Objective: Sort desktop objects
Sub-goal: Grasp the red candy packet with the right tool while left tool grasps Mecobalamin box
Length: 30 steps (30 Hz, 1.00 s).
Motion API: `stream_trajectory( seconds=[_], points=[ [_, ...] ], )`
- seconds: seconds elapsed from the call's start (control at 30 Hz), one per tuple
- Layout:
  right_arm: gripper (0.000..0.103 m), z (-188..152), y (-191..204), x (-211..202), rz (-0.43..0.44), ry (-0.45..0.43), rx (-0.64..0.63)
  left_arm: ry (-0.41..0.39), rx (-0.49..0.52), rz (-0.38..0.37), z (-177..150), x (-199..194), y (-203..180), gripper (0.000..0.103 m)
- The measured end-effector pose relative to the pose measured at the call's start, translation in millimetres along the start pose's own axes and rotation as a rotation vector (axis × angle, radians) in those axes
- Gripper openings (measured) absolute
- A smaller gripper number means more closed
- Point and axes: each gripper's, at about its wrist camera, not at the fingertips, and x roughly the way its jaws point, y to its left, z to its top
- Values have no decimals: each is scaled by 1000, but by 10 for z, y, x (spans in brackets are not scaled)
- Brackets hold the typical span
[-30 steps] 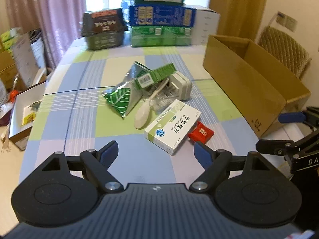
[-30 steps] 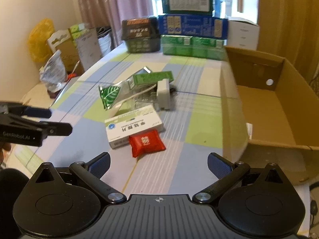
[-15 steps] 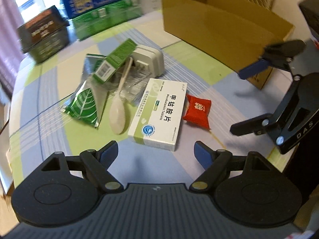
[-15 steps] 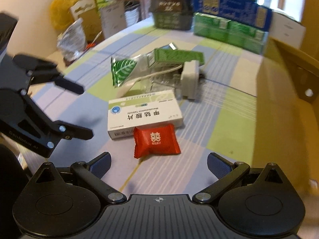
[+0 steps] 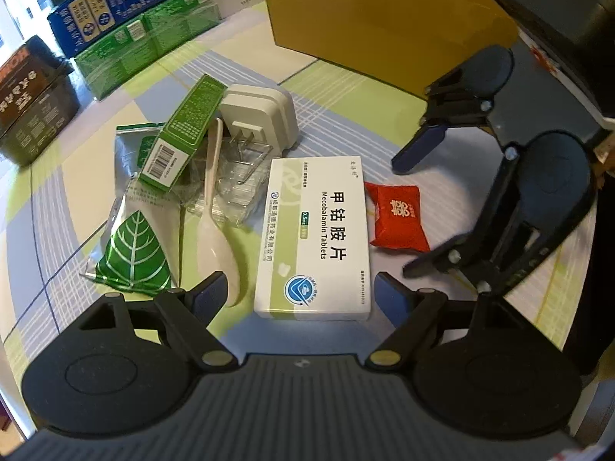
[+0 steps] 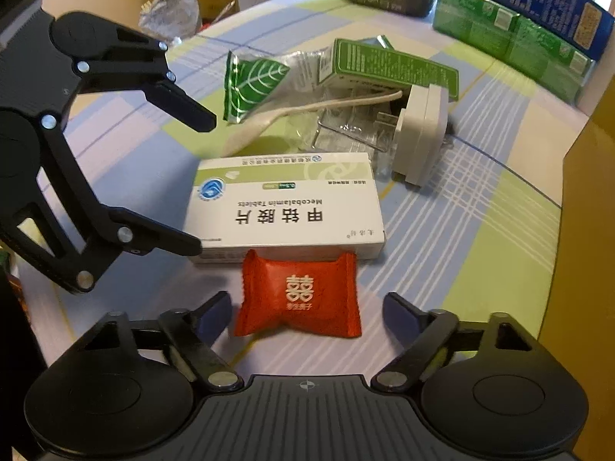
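A white tablet box (image 5: pixel 315 236) (image 6: pixel 286 203) lies flat on the checked tablecloth. My left gripper (image 5: pixel 298 297) is open, its fingers just short of the box's near end. A red candy packet (image 5: pixel 398 215) (image 6: pixel 300 296) lies beside the box. My right gripper (image 6: pixel 307 313) is open, and the packet's near edge sits between its fingertips. Behind them lie a white spoon (image 5: pixel 213 223), a green leaf-print pouch (image 5: pixel 132 253), a green carton (image 5: pixel 182 130), a white plug adapter (image 5: pixel 261 119) and clear plastic packaging (image 6: pixel 346 132). Each gripper shows in the other's view.
An open cardboard box (image 5: pixel 384 19) stands at the table's far right. Stacked green and blue cartons (image 5: pixel 127 27) and a dark basket (image 5: pixel 27 100) line the far edge. Bags and boxes (image 6: pixel 173 4) crowd the floor beyond the table's left side.
Both grippers have moved forward and down onto the pile. The left one now nears the tablet box, the right one now straddles the red packet. Both stay open.
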Motion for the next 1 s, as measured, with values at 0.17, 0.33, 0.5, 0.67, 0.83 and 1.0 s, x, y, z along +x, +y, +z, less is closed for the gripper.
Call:
stream_trajectory(
  seconds=[0.17, 0.33, 0.5, 0.67, 0.83, 1.0],
  points=[
    [69, 35, -43, 8, -6, -1, -1, 12, 23, -23, 22, 64, 12, 80],
    [48, 38, -52, -33, -39, -10, 17, 19, 15, -45, 61, 150, 10, 80],
    [45, -46, -53, -112, -71, -7, 38, 33, 14, -48, 99, 259, -10, 80],
    [45, -139, -89, -184, -88, -5, 116, 52, -18, -43, 161, 359, -27, 67],
    [44, -272, -84, -333, -115, -20, 220, 79, -99, -30, 156, 310, -144, 67],
    [44, -489, -36, -517, -142, -52, 340, 95, -236, -8, 45, 139, -393, 67]
  ],
)
